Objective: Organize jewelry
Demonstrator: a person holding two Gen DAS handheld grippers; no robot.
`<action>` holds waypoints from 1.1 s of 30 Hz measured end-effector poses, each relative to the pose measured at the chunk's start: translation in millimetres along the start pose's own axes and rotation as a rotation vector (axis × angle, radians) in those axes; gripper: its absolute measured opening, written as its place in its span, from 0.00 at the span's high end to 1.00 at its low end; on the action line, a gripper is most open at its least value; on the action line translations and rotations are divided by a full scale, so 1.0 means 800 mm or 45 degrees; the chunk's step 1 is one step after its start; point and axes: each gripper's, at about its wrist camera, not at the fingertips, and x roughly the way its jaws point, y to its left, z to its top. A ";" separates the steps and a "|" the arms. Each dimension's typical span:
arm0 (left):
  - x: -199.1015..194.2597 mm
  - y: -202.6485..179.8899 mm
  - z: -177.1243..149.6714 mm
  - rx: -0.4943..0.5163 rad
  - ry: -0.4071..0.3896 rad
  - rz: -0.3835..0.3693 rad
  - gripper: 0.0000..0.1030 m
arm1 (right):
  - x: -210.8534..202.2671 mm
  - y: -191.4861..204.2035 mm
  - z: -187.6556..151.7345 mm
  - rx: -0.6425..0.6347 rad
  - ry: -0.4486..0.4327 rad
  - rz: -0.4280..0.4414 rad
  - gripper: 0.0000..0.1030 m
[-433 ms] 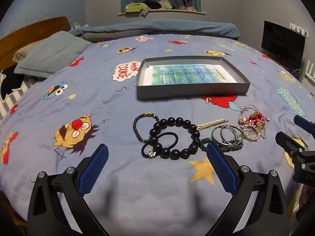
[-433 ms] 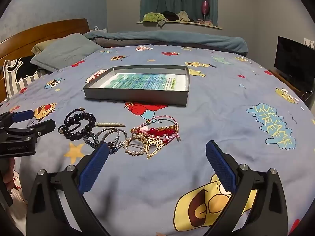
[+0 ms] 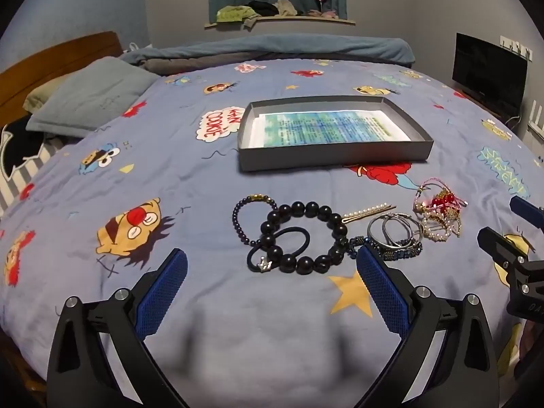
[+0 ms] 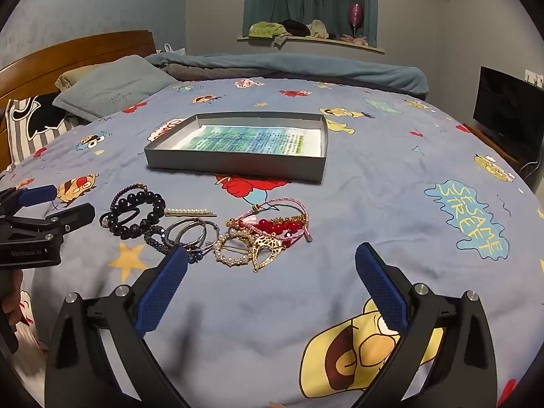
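Jewelry lies in a row on the blue cartoon bedspread. A large black bead bracelet (image 3: pixel 306 234) overlaps a black hair tie (image 3: pixel 278 244) and a small dark bead bracelet (image 3: pixel 251 217). Beside them lie a pearl hairpin (image 3: pixel 369 212), silver bangles (image 3: pixel 394 231) and a red, pink and gold tangle (image 3: pixel 438 210). A grey shallow box (image 3: pixel 333 158) lined with printed paper sits behind. My left gripper (image 3: pixel 272 289) hangs open just short of the black bracelet. My right gripper (image 4: pixel 272 285) hangs open near the gold and pearl pieces (image 4: pixel 244 248), with the bangles (image 4: pixel 193 231) at its left finger.
Pillows (image 3: pixel 91 98) and a wooden headboard (image 3: pixel 51 57) stand at the left. A folded blanket (image 3: pixel 272 49) lies across the far edge of the bed. A dark television (image 3: pixel 489 71) is at the right. A hand (image 4: pixel 12 299) holds the left tool.
Both views have shifted only slightly; the grippers hold nearly the same place and stay wide. The jewelry and the box have not moved.
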 end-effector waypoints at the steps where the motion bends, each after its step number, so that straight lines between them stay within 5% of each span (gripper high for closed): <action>1: 0.000 0.001 0.000 0.000 0.001 0.001 0.04 | 0.000 0.000 0.000 -0.003 0.003 -0.002 0.05; 33: 0.002 -0.002 -0.002 0.004 0.009 0.007 0.04 | 0.003 0.002 -0.001 -0.017 0.016 -0.006 0.05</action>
